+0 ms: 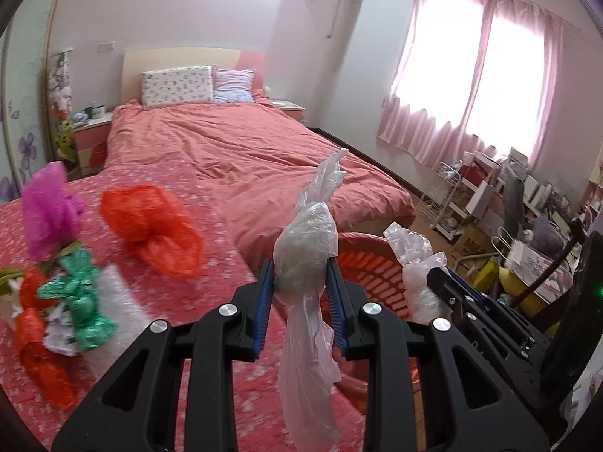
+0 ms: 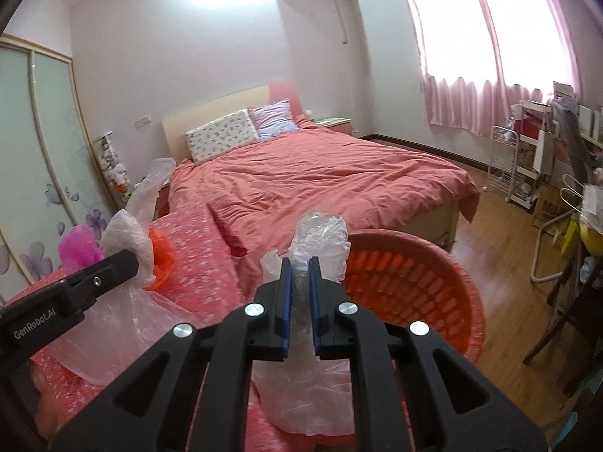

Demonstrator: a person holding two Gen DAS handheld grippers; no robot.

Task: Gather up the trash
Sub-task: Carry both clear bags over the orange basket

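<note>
The left gripper (image 1: 299, 288) was matt black plastic with ribbed blue pads and bright metal pins; it pinched a thin, crinkled clear plastic bag (image 1: 305, 241) — filmy, faintly glossy. The right gripper (image 2: 297, 290), of the same finish, clamped a second clear bag (image 2: 320, 237). The red basket (image 2: 426, 286) looked like smooth slotted plastic. The bed cover (image 1: 241, 150) was rumpled matt cloth; the floor (image 2: 501, 263) — glossy wood.
</note>
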